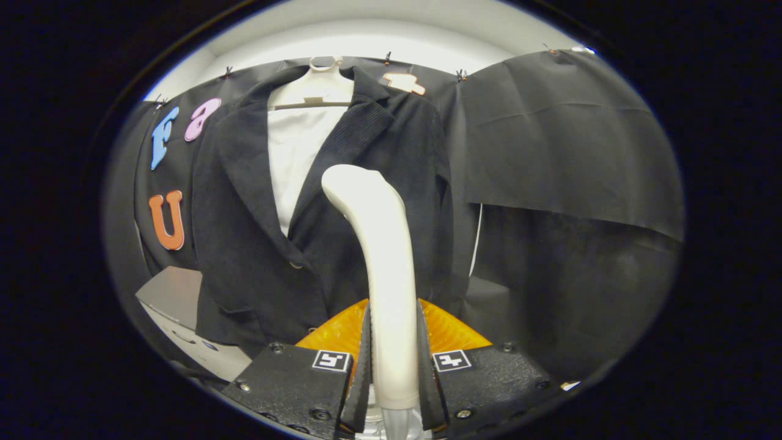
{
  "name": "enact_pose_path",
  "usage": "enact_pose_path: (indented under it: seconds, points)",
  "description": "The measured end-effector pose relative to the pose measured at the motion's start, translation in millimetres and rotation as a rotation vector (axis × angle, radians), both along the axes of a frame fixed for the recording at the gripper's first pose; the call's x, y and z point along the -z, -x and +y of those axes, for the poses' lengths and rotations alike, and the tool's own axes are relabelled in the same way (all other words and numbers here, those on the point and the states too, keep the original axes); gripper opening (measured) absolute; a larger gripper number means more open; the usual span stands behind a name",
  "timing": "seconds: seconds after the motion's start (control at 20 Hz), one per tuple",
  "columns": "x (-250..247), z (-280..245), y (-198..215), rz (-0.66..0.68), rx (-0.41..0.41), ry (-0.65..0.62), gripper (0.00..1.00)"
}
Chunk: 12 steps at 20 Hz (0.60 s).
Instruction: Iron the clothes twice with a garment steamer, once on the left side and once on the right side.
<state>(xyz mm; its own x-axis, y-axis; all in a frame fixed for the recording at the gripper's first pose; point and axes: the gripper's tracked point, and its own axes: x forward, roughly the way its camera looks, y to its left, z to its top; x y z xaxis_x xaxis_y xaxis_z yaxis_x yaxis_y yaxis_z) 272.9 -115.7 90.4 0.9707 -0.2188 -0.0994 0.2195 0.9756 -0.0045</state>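
White steamer (383, 256) gripped between fingers (365, 366) | head before jacket (256, 244) front

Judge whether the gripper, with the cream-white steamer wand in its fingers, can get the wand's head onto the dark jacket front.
Probably yes. The gripper is shut on the cream-white steamer wand, whose head rises just ahead of the dark corduroy jacket on its white hanger; nothing stands between them.

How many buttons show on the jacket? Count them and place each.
1: a button on the dark jacket, where the lapels meet, left of the white steamer the claw grips. The steamer may hide others.
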Motion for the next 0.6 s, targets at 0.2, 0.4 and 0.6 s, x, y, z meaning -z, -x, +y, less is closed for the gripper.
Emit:
enact_pose_path:
  seconds: [0.2,0.4,0.6]
  points:
    - [16,2,1,0.027,0.009,0.015,0.36]
    - [35,6,2,0.056,0.023,0.031,0.36]
    - [59,8,3,0.086,0.039,0.057,0.36]
